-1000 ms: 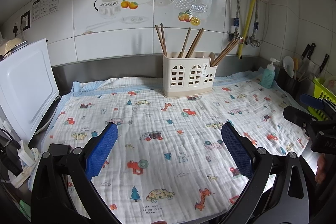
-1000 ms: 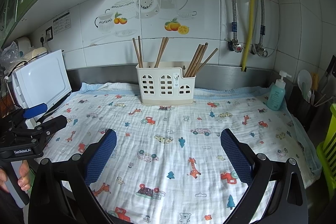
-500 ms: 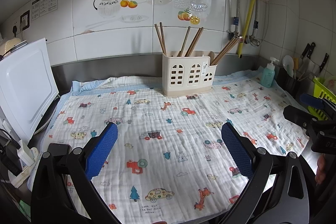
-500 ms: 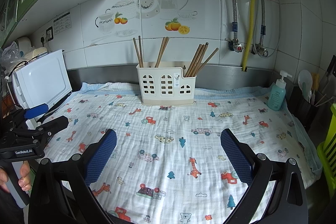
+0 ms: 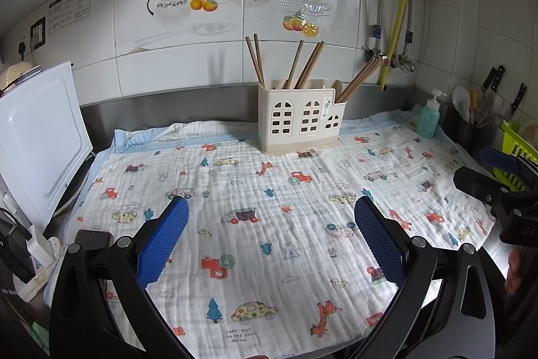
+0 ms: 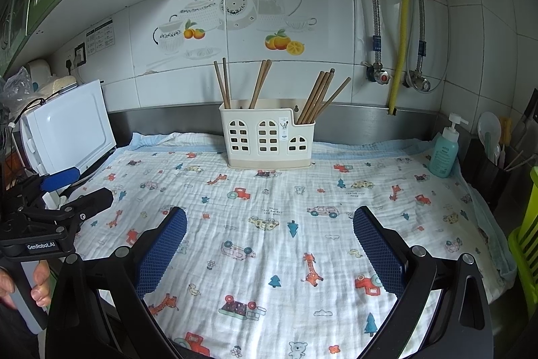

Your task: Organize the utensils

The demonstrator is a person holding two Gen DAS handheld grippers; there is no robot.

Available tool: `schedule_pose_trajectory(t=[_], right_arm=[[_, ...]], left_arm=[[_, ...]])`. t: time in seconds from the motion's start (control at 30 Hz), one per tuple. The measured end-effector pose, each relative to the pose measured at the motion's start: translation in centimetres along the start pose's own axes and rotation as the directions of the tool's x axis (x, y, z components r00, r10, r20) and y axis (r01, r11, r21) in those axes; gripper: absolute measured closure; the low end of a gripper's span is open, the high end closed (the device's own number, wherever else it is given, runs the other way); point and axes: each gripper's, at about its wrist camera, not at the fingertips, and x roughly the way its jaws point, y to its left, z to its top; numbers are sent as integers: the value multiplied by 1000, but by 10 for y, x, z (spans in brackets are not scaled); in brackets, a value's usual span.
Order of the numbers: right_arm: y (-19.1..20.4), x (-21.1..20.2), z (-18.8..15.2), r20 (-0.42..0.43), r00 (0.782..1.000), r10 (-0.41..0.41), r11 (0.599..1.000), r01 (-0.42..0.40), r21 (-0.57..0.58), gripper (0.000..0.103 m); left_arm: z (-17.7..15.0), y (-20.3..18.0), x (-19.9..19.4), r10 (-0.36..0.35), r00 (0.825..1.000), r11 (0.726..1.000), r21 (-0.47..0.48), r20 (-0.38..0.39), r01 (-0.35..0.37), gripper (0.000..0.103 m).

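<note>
Both claws, left claw (image 5: 267,234) and right claw (image 6: 269,244), gape wide and empty above the printed muslin cloth (image 5: 269,224) on the counter. Thin brown wooden chopsticks (image 6: 316,96) stand in the cream plastic holder (image 6: 267,137); probably light, stiff and slippery, best pinched mid-shaft.

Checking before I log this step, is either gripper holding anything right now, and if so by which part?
Nothing is held. The left gripper and right gripper both have jaws wide open over the cloth, and the chopsticks stand in the holder.
</note>
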Motion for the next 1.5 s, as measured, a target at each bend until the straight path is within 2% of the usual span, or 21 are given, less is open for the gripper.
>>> schedule_pose_trajectory(t=[1.5], right_arm=[[1, 2, 0, -4, 1000, 2, 1000, -2, 7, 7]], left_arm=[[1, 3, 6, 5, 1000, 1000, 2, -17, -5, 5]])
